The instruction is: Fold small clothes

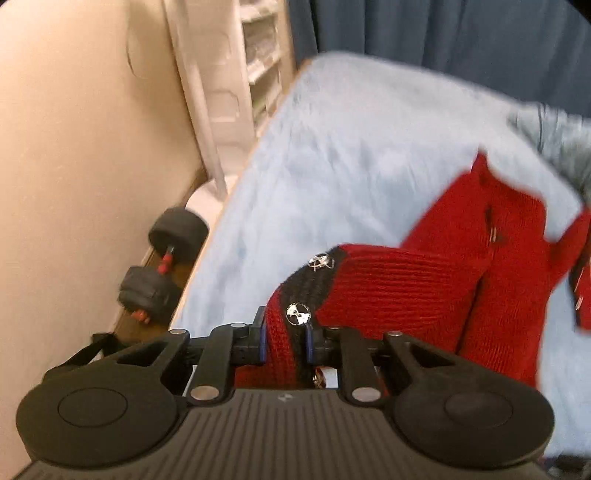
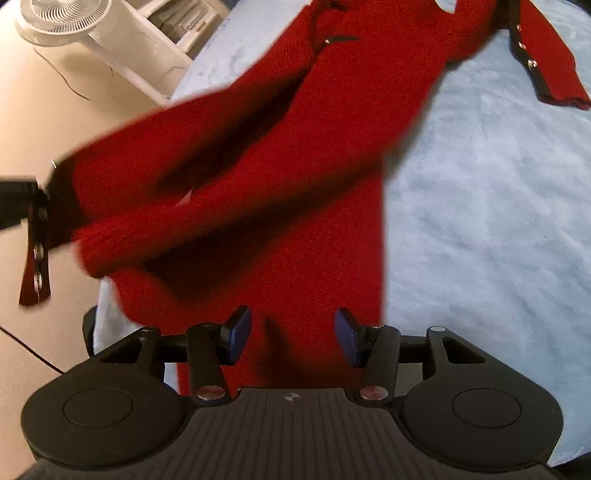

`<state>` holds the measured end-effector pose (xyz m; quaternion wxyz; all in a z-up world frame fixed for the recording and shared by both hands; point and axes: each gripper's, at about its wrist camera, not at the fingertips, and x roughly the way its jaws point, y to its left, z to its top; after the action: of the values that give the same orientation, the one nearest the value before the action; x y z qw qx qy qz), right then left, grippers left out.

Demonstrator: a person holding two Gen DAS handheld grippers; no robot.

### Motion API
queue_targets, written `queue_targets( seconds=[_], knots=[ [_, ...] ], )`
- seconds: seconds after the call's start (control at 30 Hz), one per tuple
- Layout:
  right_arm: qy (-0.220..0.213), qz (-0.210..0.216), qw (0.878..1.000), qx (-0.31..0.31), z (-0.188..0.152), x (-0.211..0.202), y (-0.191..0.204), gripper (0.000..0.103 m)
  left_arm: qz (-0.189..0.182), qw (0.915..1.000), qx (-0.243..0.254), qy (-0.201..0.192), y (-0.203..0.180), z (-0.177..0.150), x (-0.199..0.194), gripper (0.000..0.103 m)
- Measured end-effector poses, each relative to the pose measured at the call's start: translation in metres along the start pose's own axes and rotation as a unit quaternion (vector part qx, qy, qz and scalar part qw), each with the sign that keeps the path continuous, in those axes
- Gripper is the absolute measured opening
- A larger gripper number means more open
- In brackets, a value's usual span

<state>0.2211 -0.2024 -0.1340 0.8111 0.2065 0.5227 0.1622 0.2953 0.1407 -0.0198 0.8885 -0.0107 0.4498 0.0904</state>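
Red knit cardigan (image 1: pixel 399 291): black button band with silver buttons clamped in left gripper (image 1: pixel 284 341); body lies between right gripper (image 2: pixel 293 338) fingers, which stand apart. Light blue blanket (image 1: pixel 332 166) underneath. No legible writing.

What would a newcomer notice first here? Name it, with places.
The red knit cardigan dominates, stretched across the pale blue fleece blanket. In the left wrist view the left gripper is clamped on its black button band with silver buttons. On the floor left of the blanket lies a black dumbbell, and a white fan stands top left in the right view.
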Motion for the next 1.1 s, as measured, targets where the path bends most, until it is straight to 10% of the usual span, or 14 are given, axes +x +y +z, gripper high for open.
queue_targets(
  seconds=[0.27,0.33,0.4,0.43,0.47,0.5,0.7,0.83,1.0,1.1],
  knots=[
    [0.021,0.083,0.987,0.135,0.012,0.015,-0.011,0.058,0.092,0.9949,-0.038,-0.020,0.025,0.014,0.040,0.023],
    [0.017,0.086,0.982,0.165,0.013,0.018,-0.013,0.064,0.118,0.9908,-0.061,-0.026,0.037,0.022,0.053,0.036],
    [0.028,0.058,0.982,0.179,0.013,0.030,-0.013,0.064,0.130,0.9889,-0.070,-0.017,0.045,0.024,0.066,0.090],
    [0.039,0.042,0.984,0.171,0.013,0.039,-0.012,0.062,0.132,0.9886,-0.073,-0.006,0.047,0.021,0.069,0.096],
    [0.048,0.017,0.988,0.149,0.013,0.046,-0.008,0.052,0.127,0.9891,-0.074,0.000,0.046,0.016,0.069,0.099],
    [0.052,-0.021,0.992,0.109,0.014,0.049,-0.003,0.019,0.113,0.9911,-0.070,0.003,0.043,0.009,0.065,0.100],
    [-0.049,-0.101,0.994,0.017,0.035,-0.054,-0.043,0.015,-0.011,0.9976,-0.014,0.067,0.000,-0.066,0.032,0.103],
    [-0.129,-0.294,0.947,0.027,0.062,-0.138,-0.145,0.007,-0.094,0.9841,0.004,0.151,-0.041,-0.127,0.034,0.103],
    [-0.130,-0.271,0.949,0.094,0.079,-0.144,-0.198,0.007,-0.140,0.9617,0.003,0.235,-0.078,-0.165,0.058,0.103],
    [-0.134,-0.269,0.950,0.082,0.081,-0.131,-0.193,0.007,-0.117,0.9668,0.001,0.227,-0.085,-0.165,0.061,0.103]
  ],
)
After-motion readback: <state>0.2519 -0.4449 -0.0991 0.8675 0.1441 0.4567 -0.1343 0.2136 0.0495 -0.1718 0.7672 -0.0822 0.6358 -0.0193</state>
